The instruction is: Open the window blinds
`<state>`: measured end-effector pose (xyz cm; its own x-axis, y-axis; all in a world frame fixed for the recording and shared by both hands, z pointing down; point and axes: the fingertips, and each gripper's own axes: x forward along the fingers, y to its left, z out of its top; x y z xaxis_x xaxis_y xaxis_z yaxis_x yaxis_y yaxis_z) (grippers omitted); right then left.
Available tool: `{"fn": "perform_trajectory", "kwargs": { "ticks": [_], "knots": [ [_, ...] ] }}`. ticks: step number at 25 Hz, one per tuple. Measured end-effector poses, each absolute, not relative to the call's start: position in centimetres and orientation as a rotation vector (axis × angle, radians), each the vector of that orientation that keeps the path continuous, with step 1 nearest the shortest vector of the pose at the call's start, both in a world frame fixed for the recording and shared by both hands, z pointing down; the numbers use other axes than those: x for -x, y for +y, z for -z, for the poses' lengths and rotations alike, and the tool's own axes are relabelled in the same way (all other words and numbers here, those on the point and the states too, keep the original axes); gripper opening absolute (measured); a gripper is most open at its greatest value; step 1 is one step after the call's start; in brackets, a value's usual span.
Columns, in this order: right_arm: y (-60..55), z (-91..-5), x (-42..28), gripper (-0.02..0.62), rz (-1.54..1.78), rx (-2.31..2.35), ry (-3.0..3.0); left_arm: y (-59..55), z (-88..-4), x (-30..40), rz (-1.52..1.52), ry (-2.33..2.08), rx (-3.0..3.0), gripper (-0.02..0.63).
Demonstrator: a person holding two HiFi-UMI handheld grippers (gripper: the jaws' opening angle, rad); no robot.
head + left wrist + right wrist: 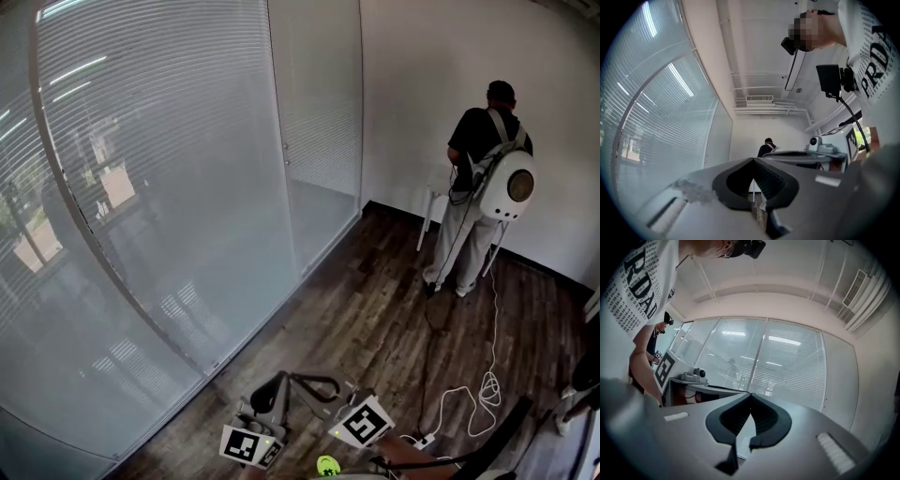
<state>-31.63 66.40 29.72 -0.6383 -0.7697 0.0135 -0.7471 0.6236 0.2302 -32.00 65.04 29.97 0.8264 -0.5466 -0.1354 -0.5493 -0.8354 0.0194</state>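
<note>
Finding 1, the task's thing: the blinds (159, 141) hang behind the glass wall (225, 309) on the left of the head view. Their slats are turned flat, so the outside shows only as a haze. I judge them fully closed and the task not yet begun.

Finding 2, the tongs: the left gripper (752, 159) has its 2 jaws together at the tips with nothing between them. The right gripper (751, 393) is the same, jaws together and empty. I read this as a carrying posture, kept closed because nothing needs gripping yet.

Finding 3, position: both grippers sit low in the head view, side by side over the wooden floor (375, 319) and well apart from the glass. The right one faces the blinds, while the left one faces along the wall toward a person (483, 187) standing at the far end.

Finding 4, control: I see no cord or wand. A small fitting (286, 155) sits on the upright frame, and I cannot tell whether it works the slats.

Risk: a loose cable (487, 384) lies on the floor nearby.
</note>
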Motion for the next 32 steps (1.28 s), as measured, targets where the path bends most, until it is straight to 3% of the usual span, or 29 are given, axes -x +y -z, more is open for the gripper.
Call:
{"fn": "perform_trajectory", "kwargs": {
  "ticks": [24, 32],
  "knots": [
    [48.7, -31.9, 23.4, 0.003, 0.266, -1.306, -2.660, 47.3, -32.2, 23.6, -0.215, 0.839, 3.048, -0.011],
    [40.6, -34.1, 24.9, 0.003, 0.304, -1.265, -2.647, 39.2, -34.5, 25.2, -0.307, 0.892, 3.042, -0.011]
  ]
}}
